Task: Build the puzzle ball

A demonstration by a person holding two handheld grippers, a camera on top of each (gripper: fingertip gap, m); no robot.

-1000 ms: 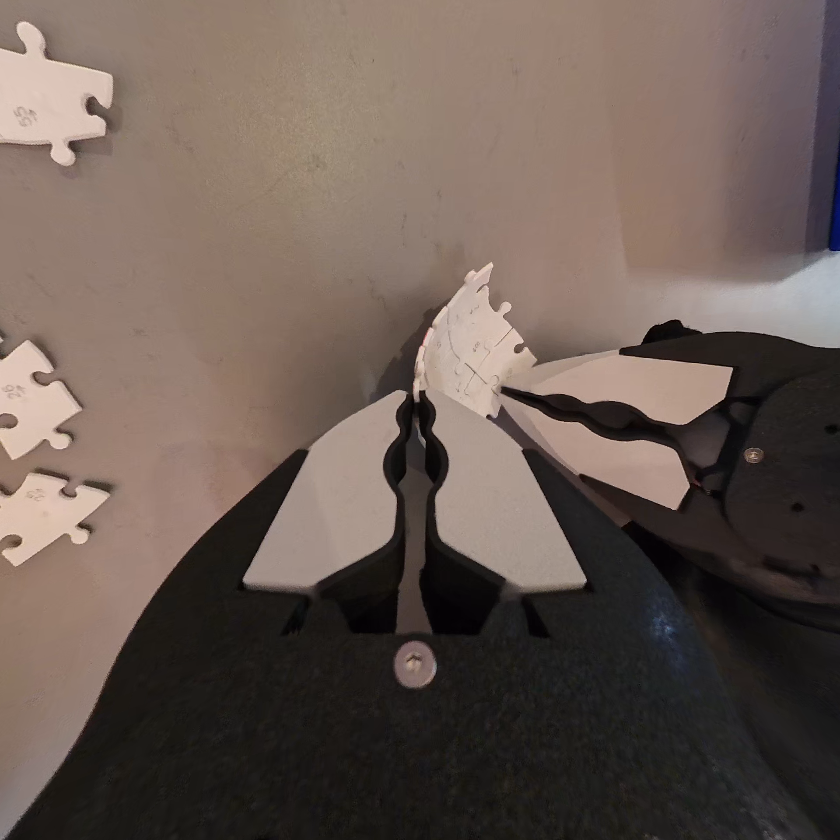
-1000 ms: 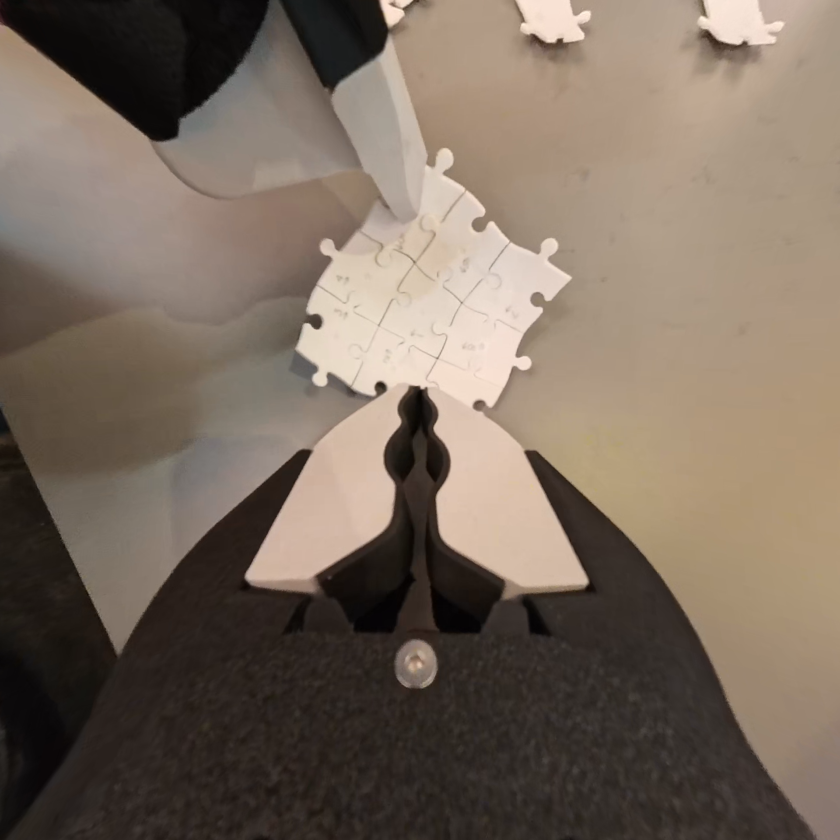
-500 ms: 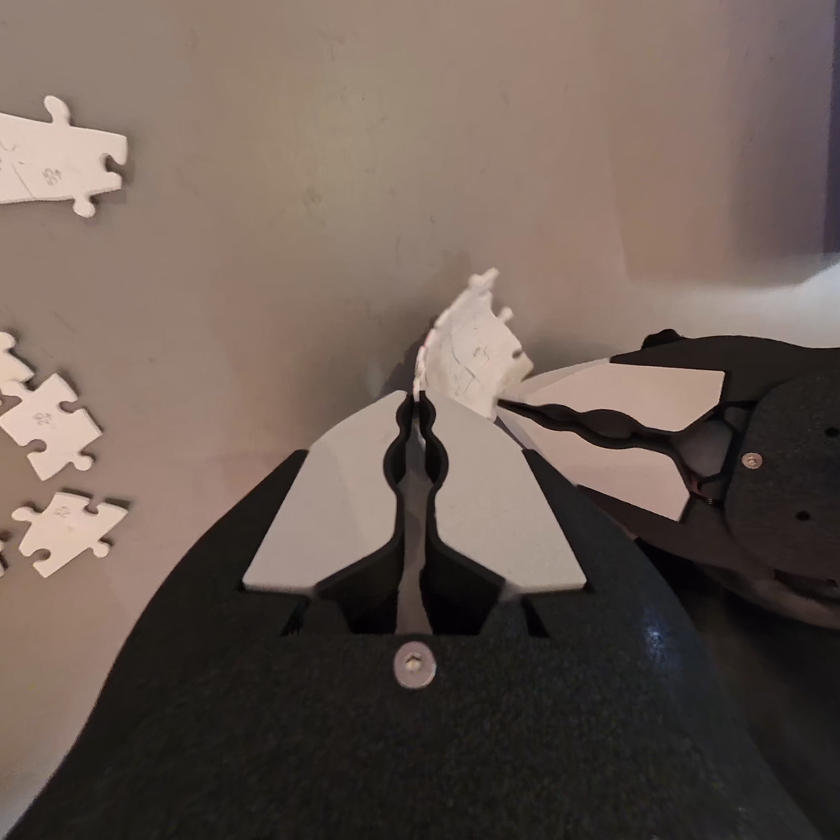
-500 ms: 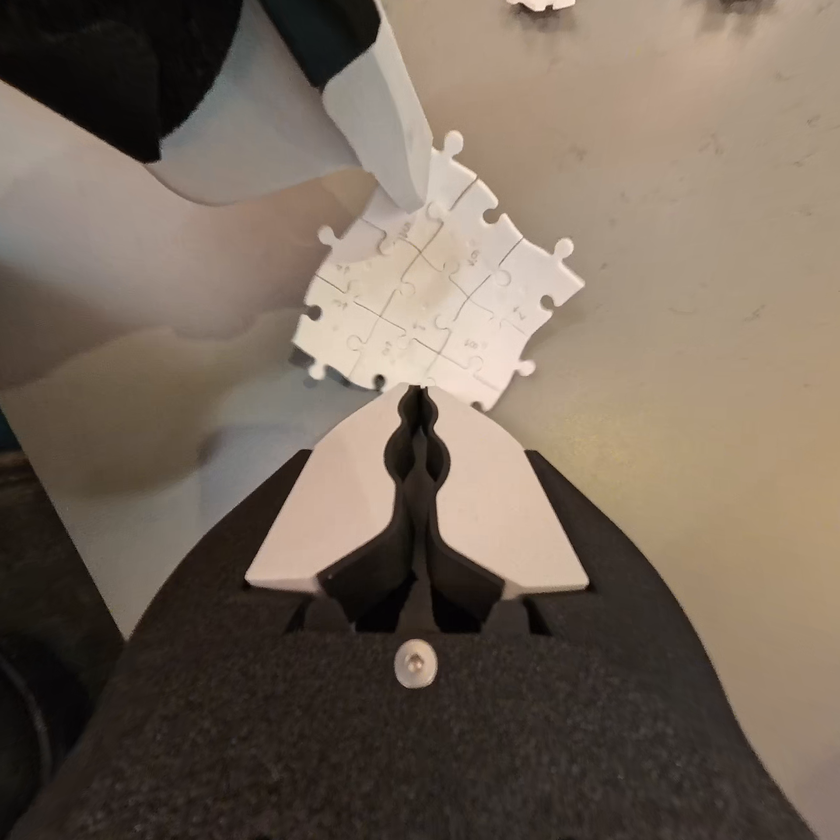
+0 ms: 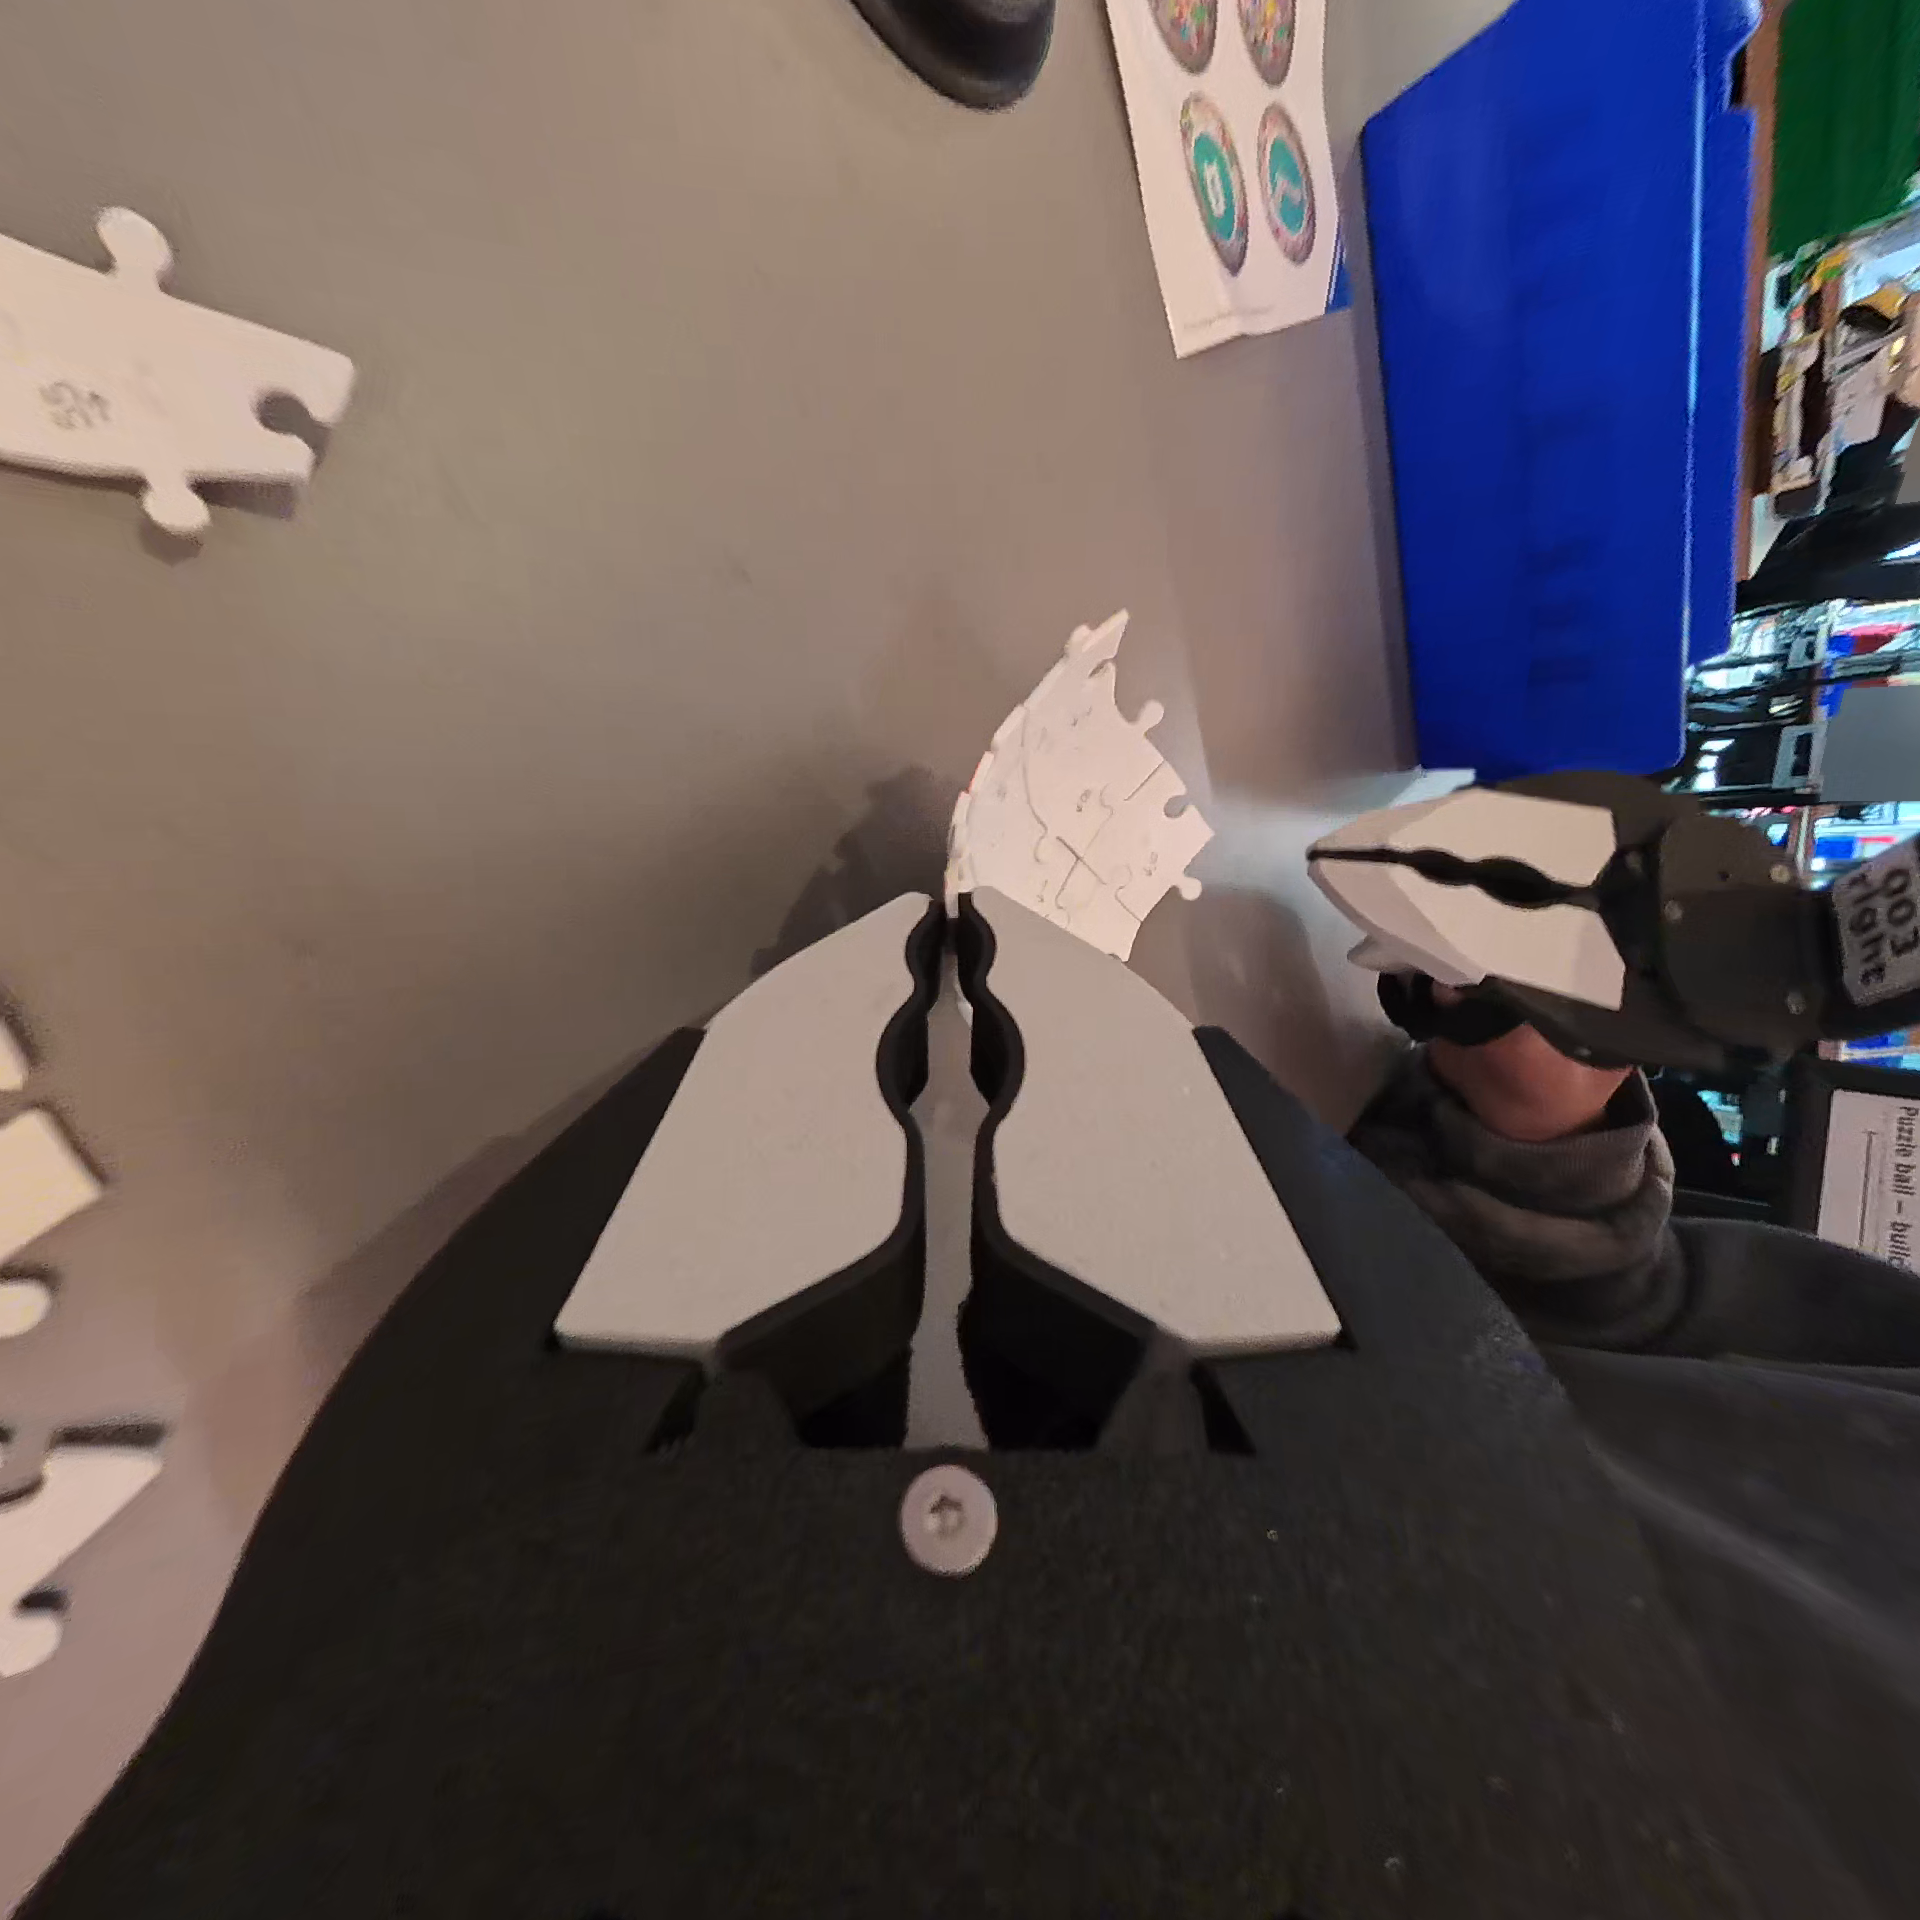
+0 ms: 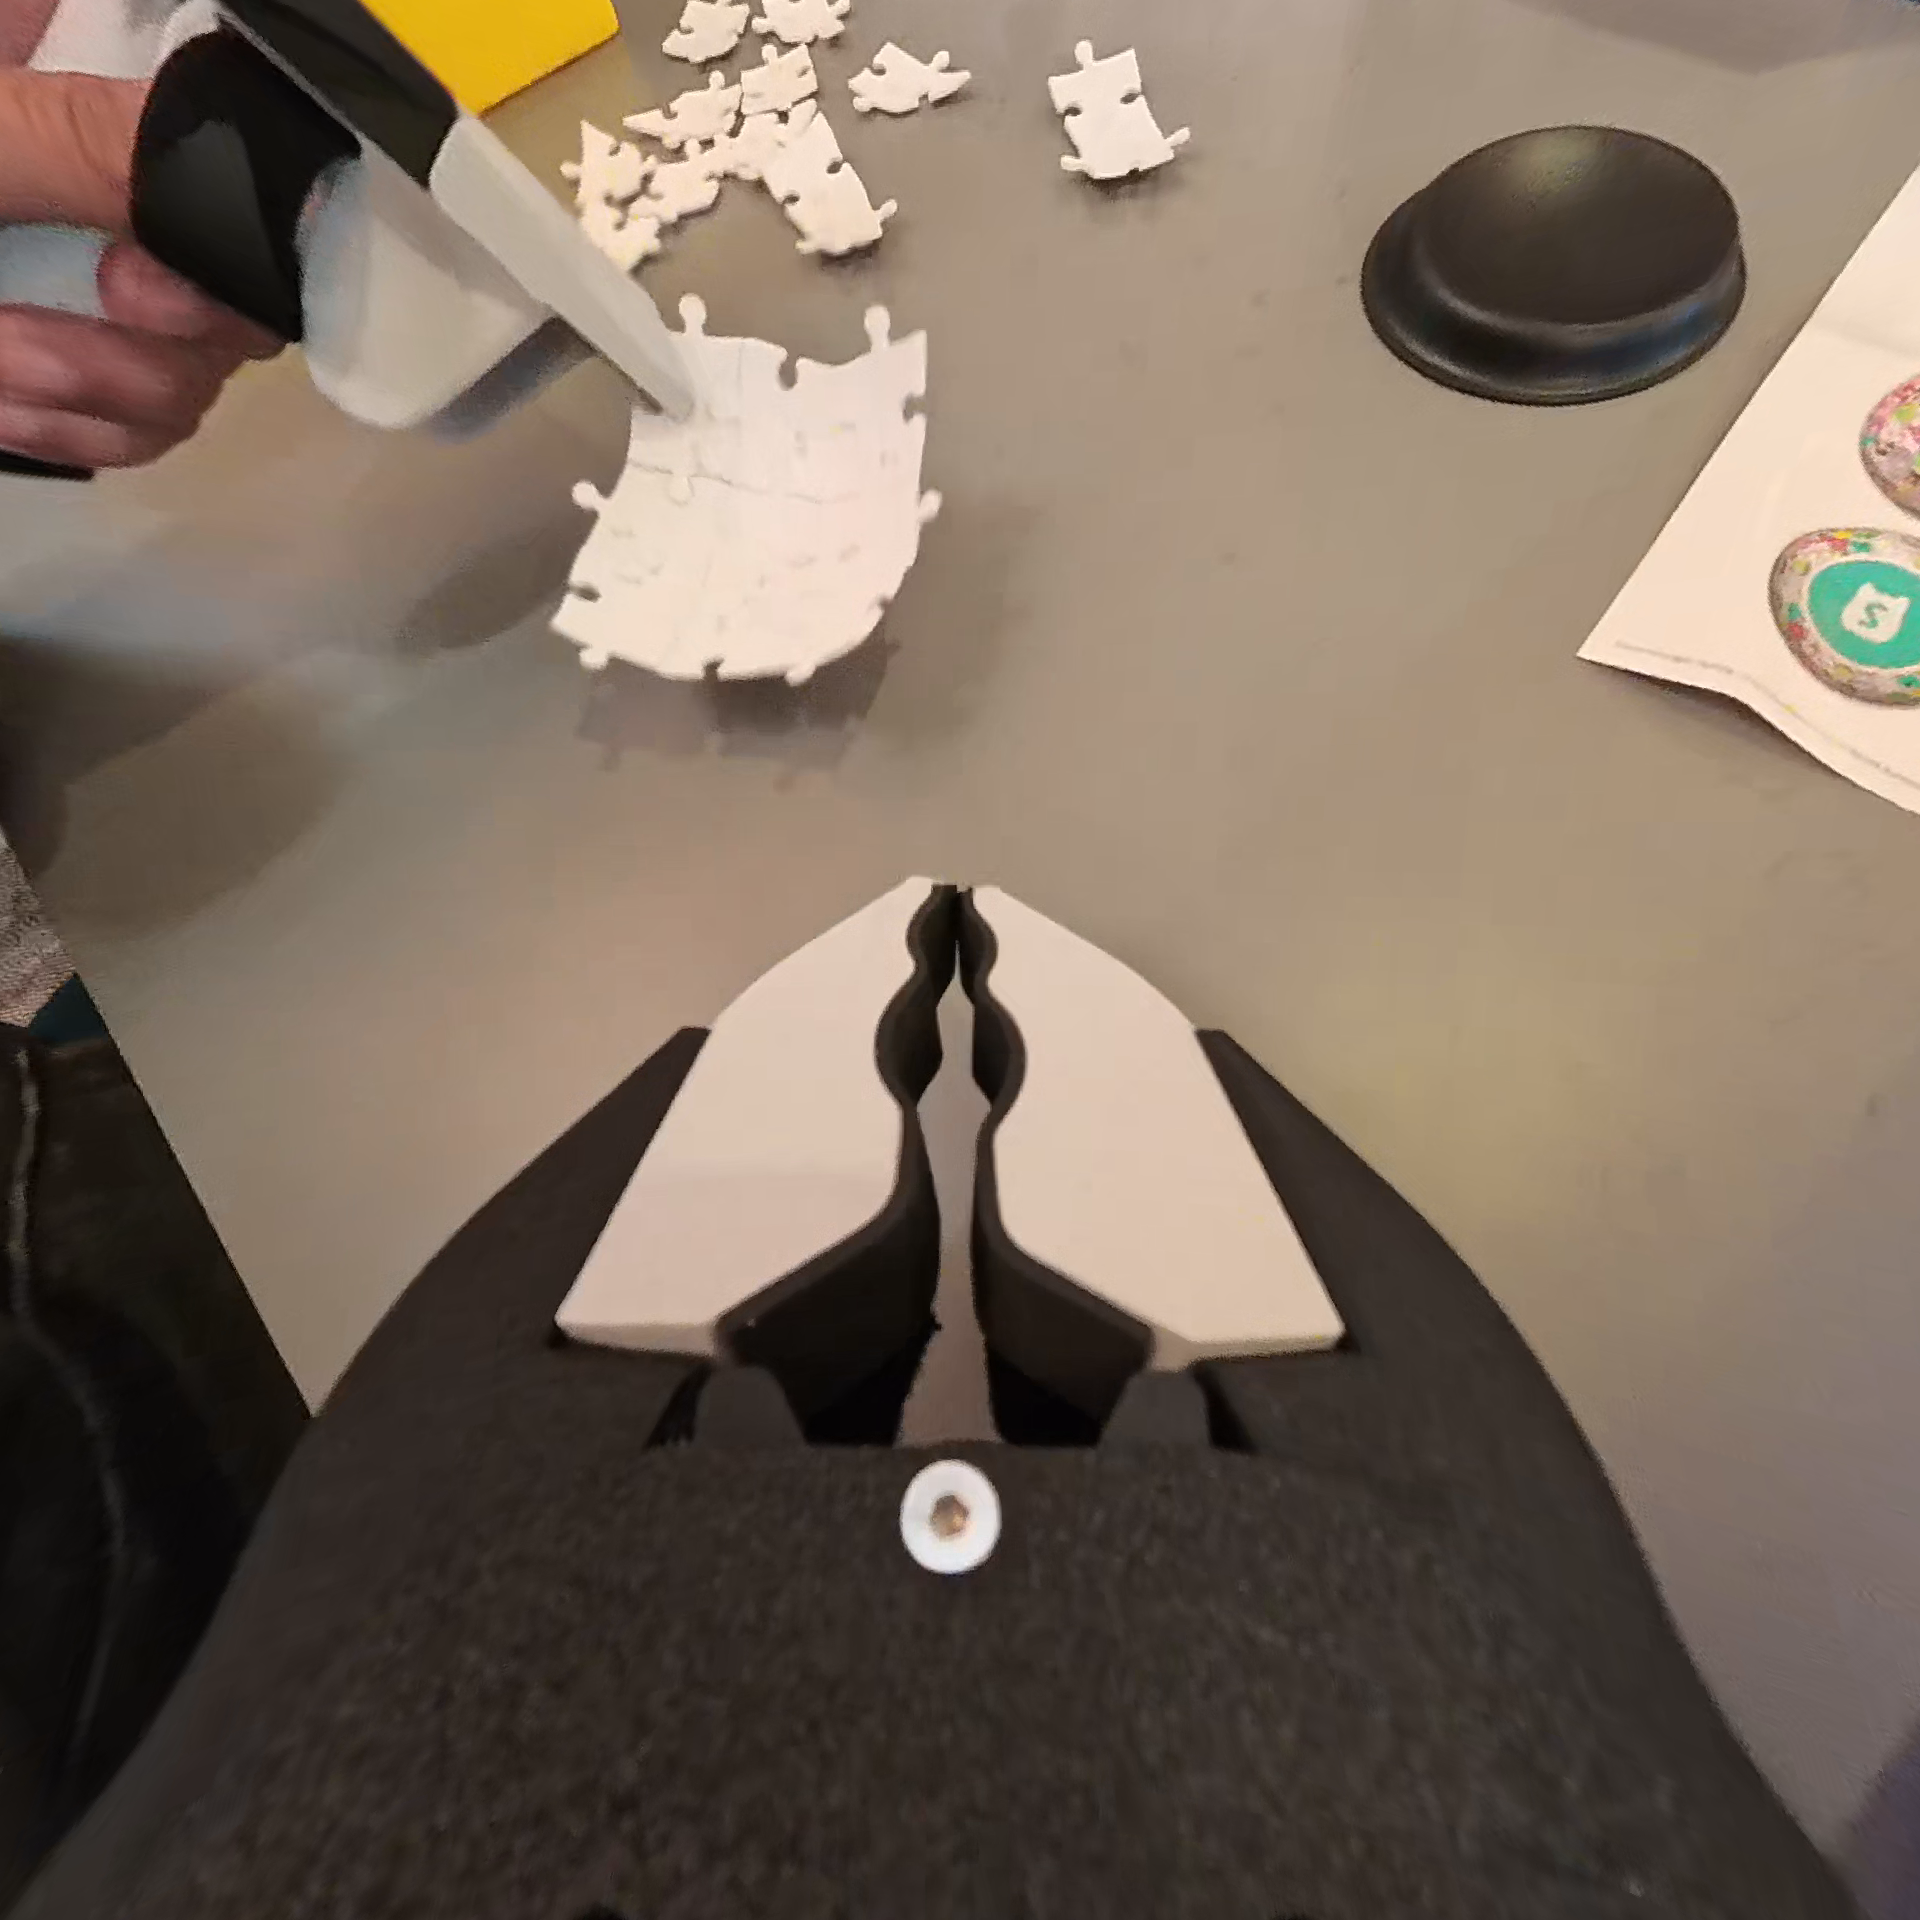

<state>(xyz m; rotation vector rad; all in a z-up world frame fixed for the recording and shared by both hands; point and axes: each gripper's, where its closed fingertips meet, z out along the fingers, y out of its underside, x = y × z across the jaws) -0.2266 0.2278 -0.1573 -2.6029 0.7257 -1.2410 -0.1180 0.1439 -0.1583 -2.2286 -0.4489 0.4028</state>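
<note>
Backing away from the curved puzzle panel (image 6: 753, 509), the right gripper (image 6: 954, 902) has let go of the edge it pinched half a second ago; its fingers are now pressed together on nothing, well apart from the panel over bare grey table (image 6: 1195, 727). That leaves the left gripper (image 5: 951, 914) alone clenched on the panel's rim, holding it tilted up with its lower edge near or on the table; which, I cannot tell. Beyond the panel lies the heap of loose white pieces (image 6: 743, 166), and to the panel's right a black dome-shaped stand (image 6: 1553, 281) and a printed picture sheet (image 6: 1787, 540), with a blue bin (image 5: 1548, 395) past the sheet. Freed and empty, the right gripper probably goes next for another piece from the heap. Only a small patch of the ball is built.
</note>
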